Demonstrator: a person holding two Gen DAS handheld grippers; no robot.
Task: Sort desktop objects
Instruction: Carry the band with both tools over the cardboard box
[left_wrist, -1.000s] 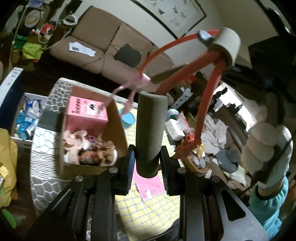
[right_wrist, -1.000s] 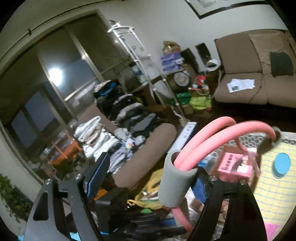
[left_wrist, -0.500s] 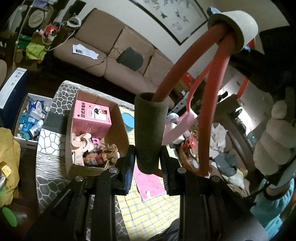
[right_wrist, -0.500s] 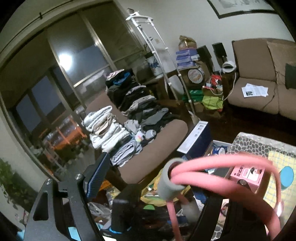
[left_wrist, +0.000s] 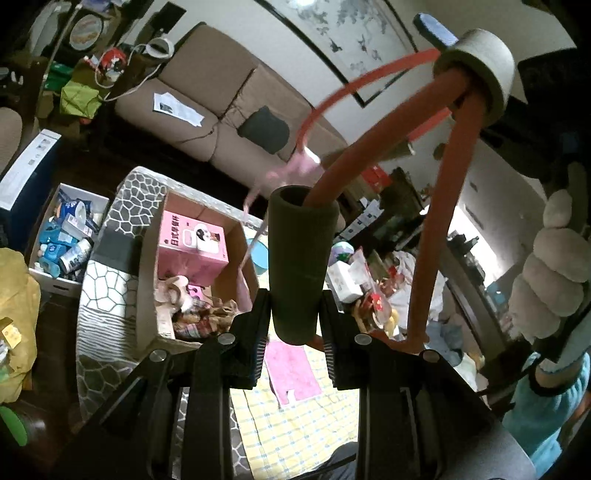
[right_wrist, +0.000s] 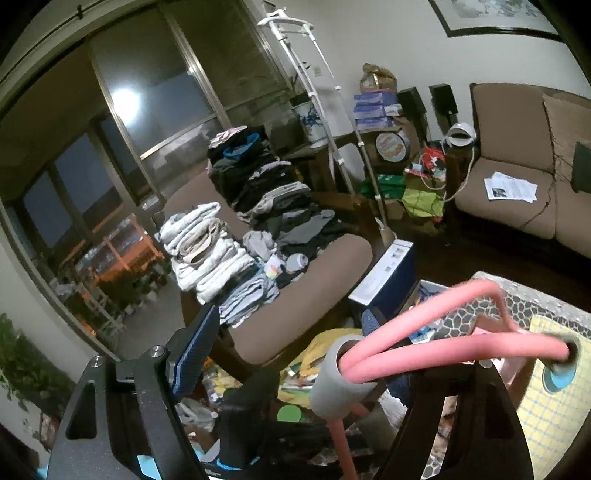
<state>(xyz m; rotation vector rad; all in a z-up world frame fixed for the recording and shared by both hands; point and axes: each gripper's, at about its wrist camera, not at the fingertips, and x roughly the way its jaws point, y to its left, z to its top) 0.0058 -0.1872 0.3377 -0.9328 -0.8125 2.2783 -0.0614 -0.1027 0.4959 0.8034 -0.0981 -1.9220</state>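
A long brown sofa with soft cushions stands against a white wall. A white sheet of paper and a dark square cushion lie on it. A big picture in a dark frame hangs on the wall above. The floor is dark wood. Big windows with metal frames show dark sky outside, and a round light shines in the glass. Near the windows, a brown bench holds tall piles of folded clothes. A white metal rack leans by the wall.
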